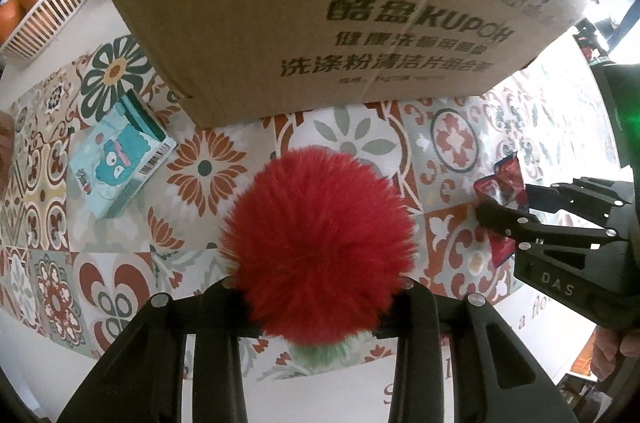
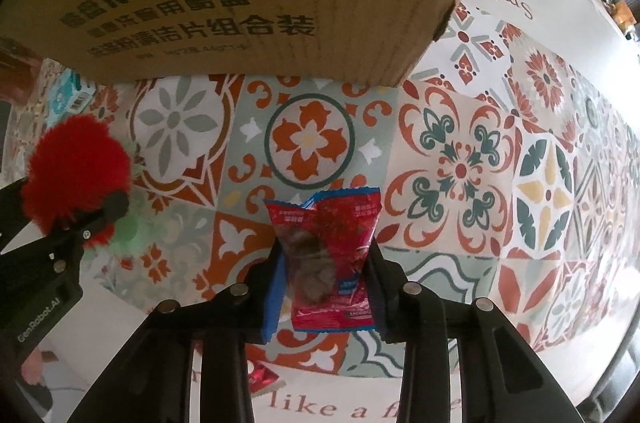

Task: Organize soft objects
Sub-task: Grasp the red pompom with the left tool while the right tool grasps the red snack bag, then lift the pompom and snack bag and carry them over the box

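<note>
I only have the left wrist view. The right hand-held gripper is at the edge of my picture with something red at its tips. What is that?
Observer: A red snack packet, crinkled, with a dark lump showing through its clear middle. The right hand-held gripper is shut on it.
Operator: Anything else like it on the tablecloth?
Observer: Yes, a scrap of similar red wrapper lies behind the right gripper's fingers, near the printed lettering.
Operator: My red pompom fills the frame. Is it gripped squarely?
Observer: From the right view, the left hand-held gripper pinches the red pompom near its lower edge, with a pale green tuft sticking out beside the fingertips.
</note>
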Available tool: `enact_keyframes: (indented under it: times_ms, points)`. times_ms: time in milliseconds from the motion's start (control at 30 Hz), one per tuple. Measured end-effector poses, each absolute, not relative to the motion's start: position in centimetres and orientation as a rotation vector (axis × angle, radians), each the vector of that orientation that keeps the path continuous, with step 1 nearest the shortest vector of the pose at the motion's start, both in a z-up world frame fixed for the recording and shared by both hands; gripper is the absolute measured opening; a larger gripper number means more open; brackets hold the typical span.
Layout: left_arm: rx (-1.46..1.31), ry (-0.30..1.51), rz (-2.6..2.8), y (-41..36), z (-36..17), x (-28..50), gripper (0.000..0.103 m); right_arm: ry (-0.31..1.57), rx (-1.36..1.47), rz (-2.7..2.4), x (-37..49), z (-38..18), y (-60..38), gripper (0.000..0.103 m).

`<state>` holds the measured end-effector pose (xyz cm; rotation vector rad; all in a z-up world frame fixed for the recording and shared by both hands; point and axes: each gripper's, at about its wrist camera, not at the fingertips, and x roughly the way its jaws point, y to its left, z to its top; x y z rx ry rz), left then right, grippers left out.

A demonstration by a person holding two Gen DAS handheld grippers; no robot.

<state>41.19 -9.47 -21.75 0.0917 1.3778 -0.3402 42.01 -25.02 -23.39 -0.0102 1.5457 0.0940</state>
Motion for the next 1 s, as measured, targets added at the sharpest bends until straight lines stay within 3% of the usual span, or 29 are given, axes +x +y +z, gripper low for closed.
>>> enact_keyframes:
  times_ms: [1000]
  points:
    - [0.038, 1.144, -0.398, -8.9, -9.7, 39.9, 0.035, 1.297, 0.104, 0.121, 39.2, -12.2, -24.8, 0.036]
